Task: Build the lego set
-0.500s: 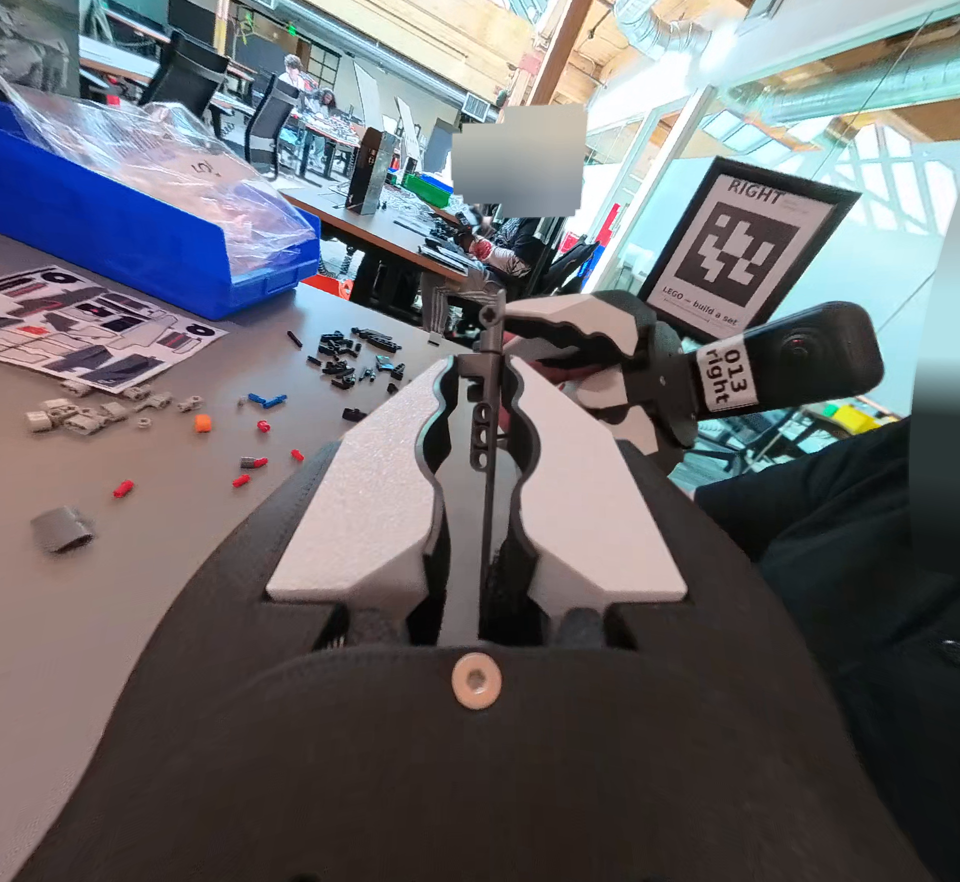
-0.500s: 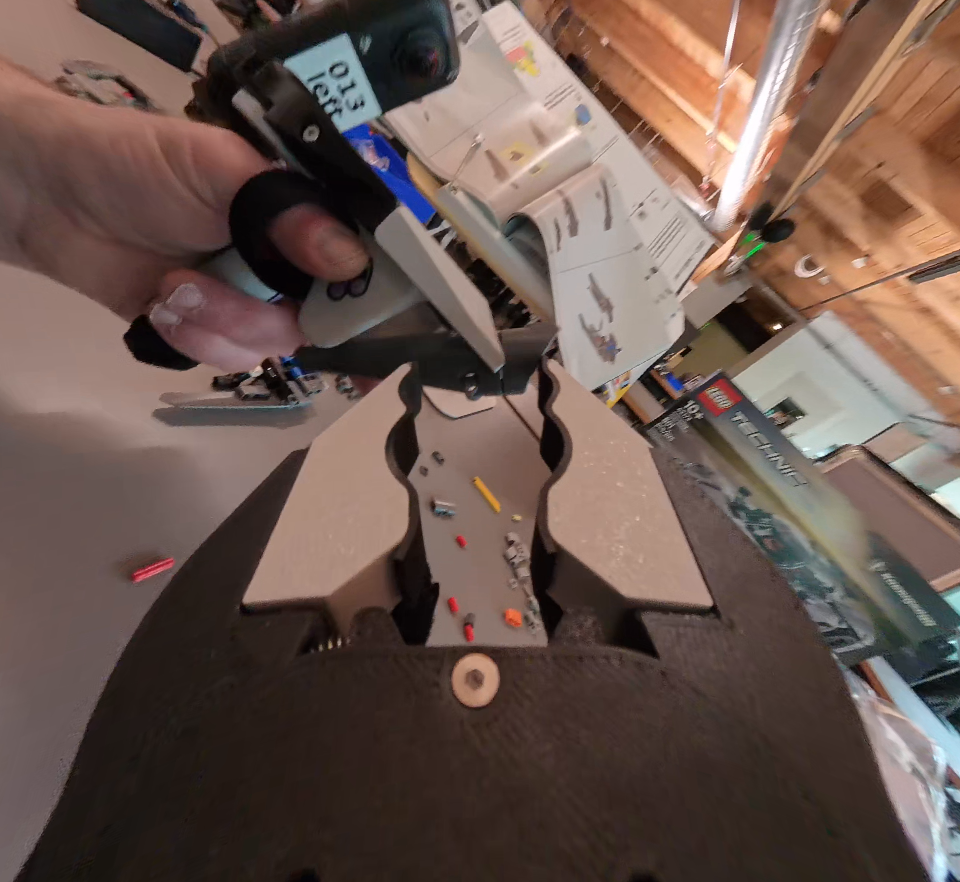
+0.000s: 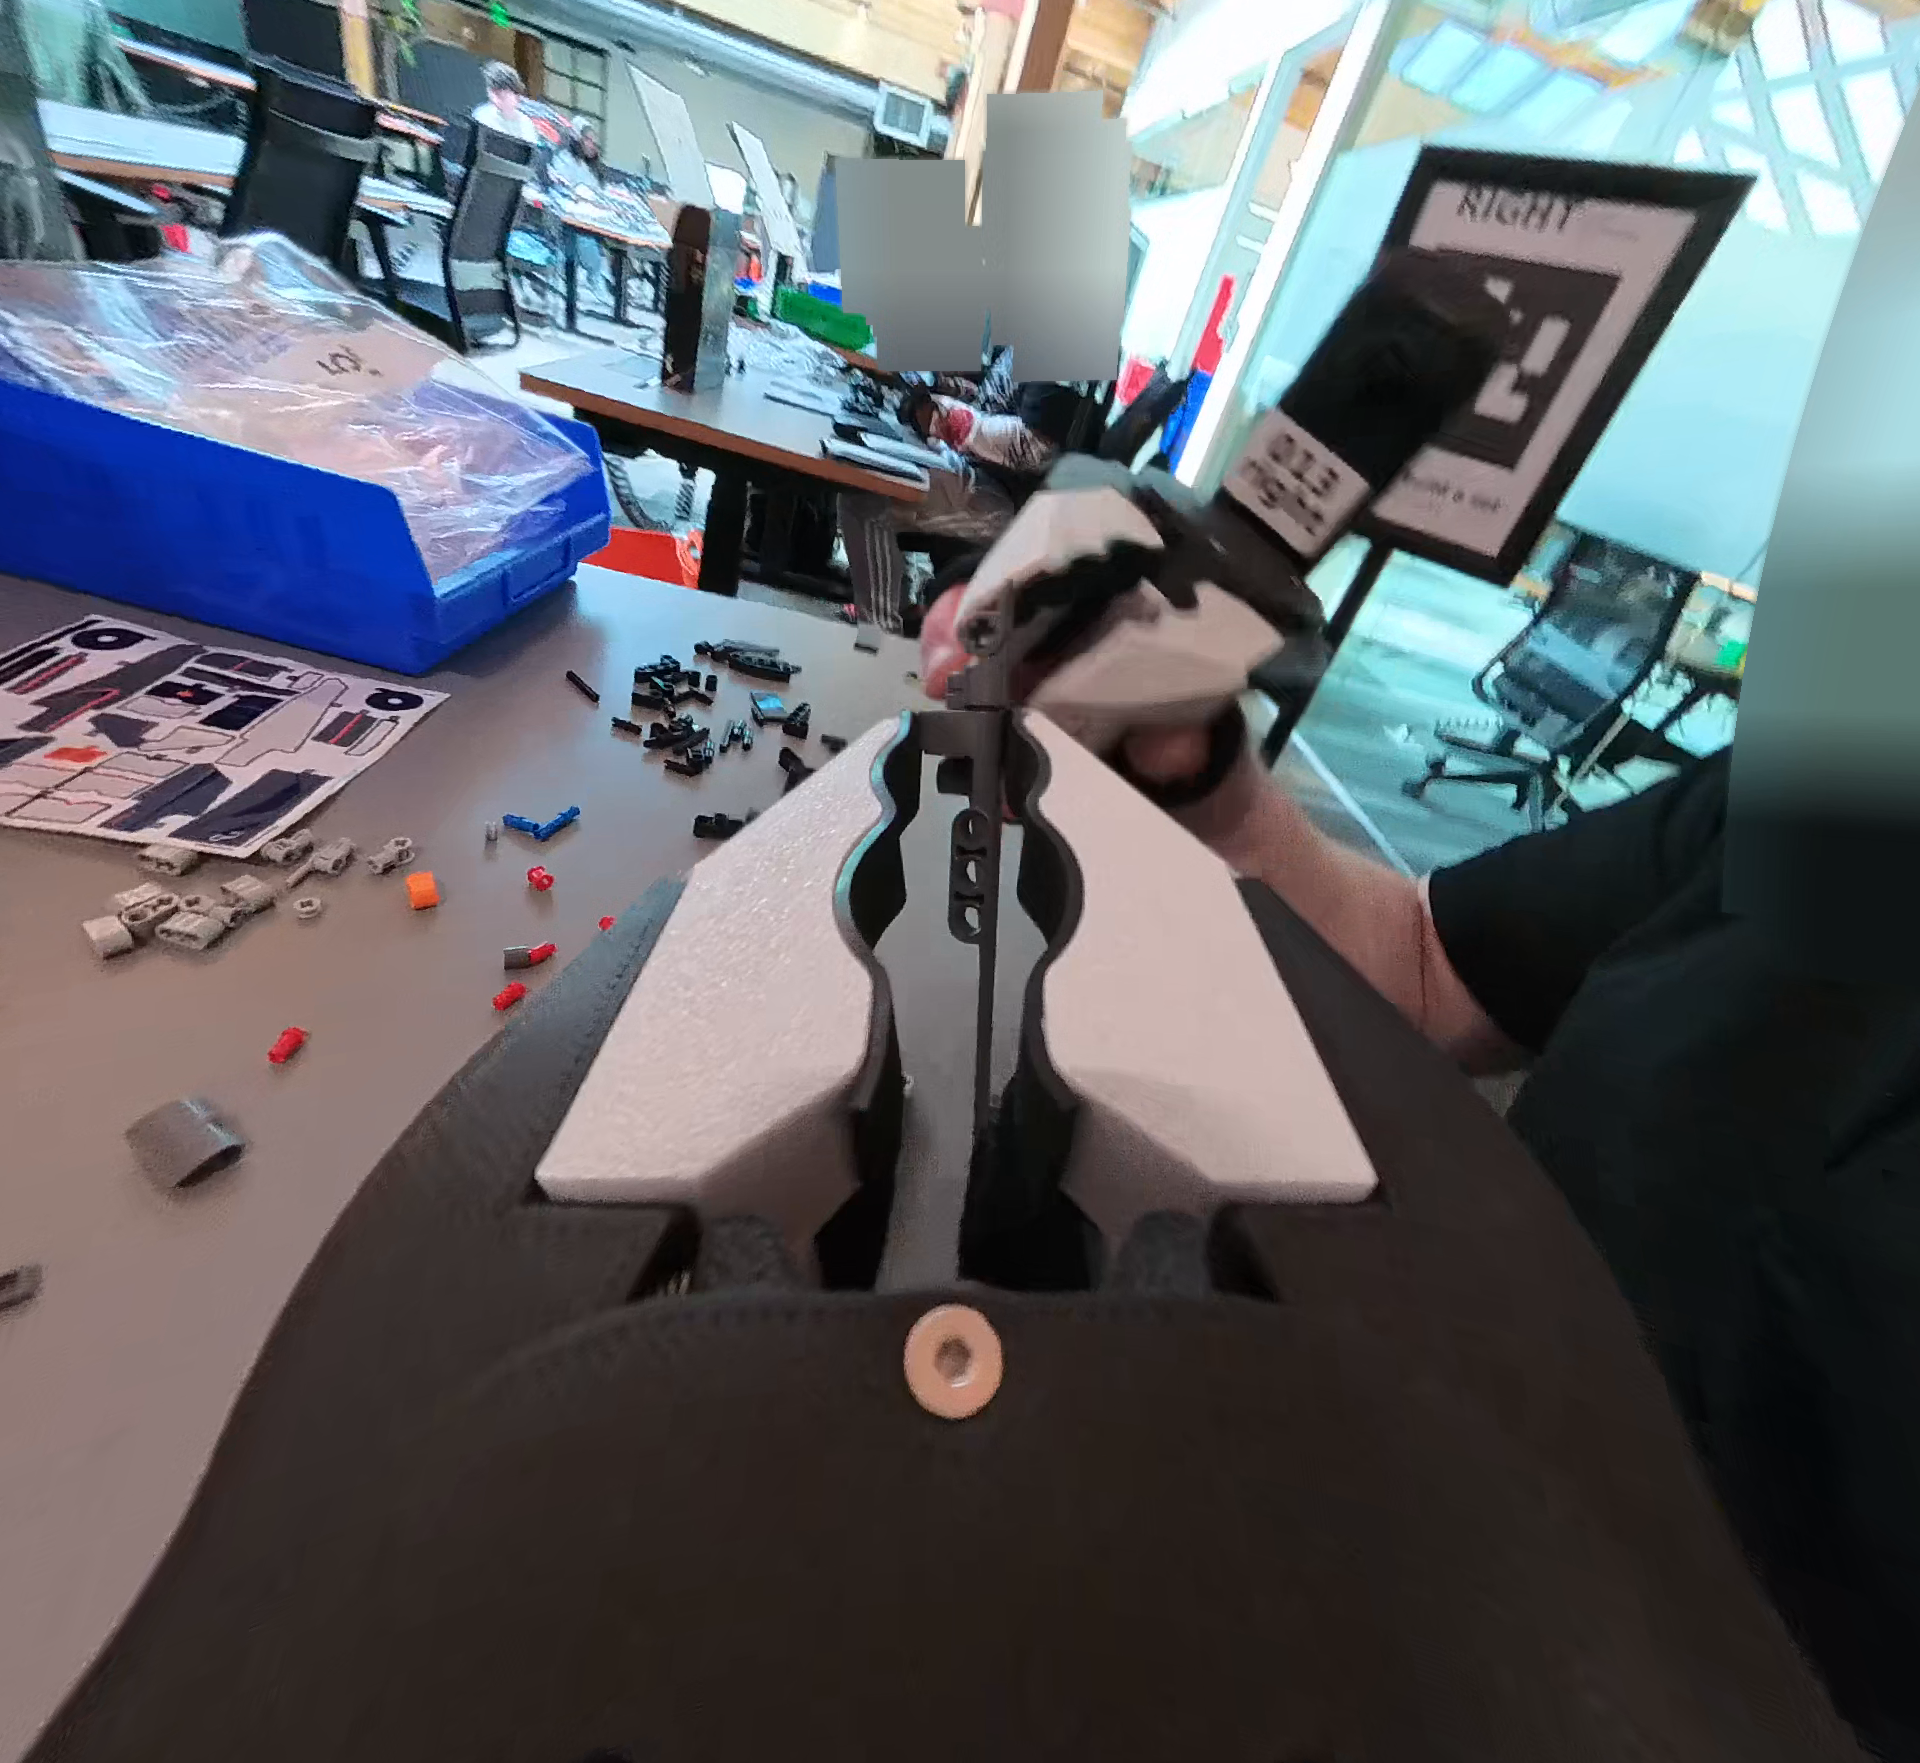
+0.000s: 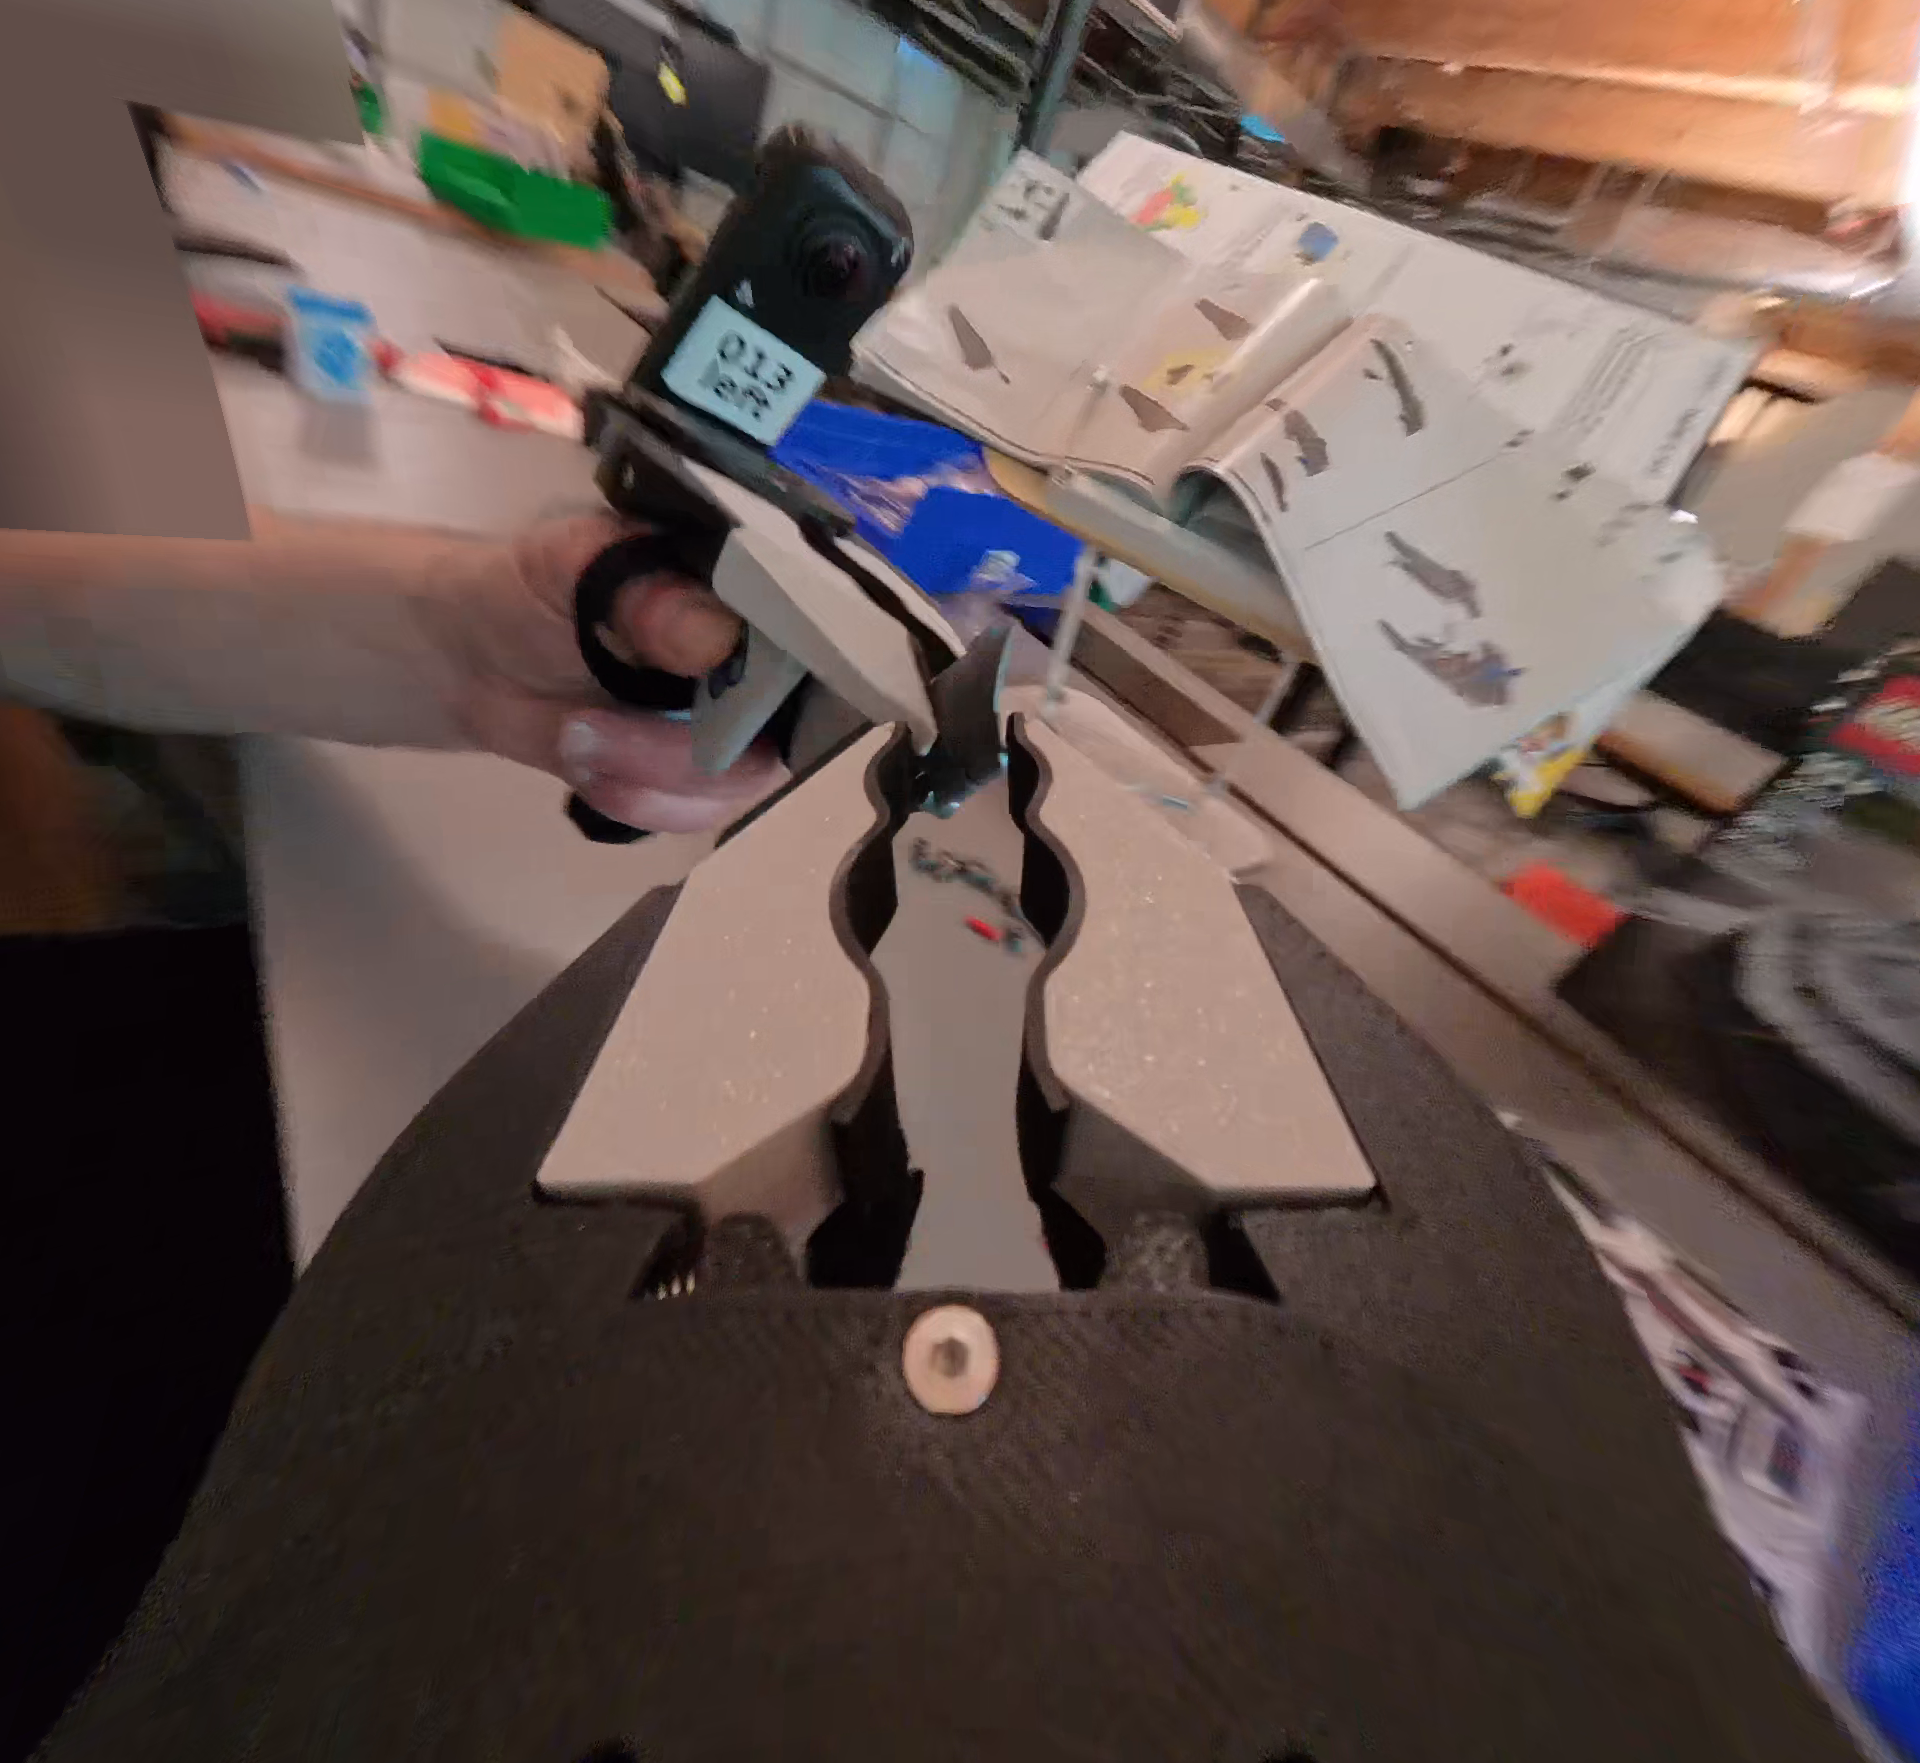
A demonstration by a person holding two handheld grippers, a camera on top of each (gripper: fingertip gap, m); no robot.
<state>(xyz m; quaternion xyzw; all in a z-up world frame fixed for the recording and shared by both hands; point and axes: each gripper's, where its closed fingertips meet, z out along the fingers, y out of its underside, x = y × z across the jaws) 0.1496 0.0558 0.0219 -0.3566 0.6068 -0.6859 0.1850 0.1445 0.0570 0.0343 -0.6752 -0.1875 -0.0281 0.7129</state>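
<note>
Between the left hand-held gripper (image 3: 961,757) fingers stands a dark lego beam (image 3: 971,872).

My right gripper (image 4: 951,745), two grey wavy-edged fingers, stands slightly parted with a dark grey lego assembly (image 4: 964,726) at its tips; actual grip cannot be confirmed (motion blur). My left gripper (image 4: 935,679), grey-fingered with a black camera, meets the same assembly. An open paper instruction booklet (image 4: 1403,466) lies beyond.
</note>
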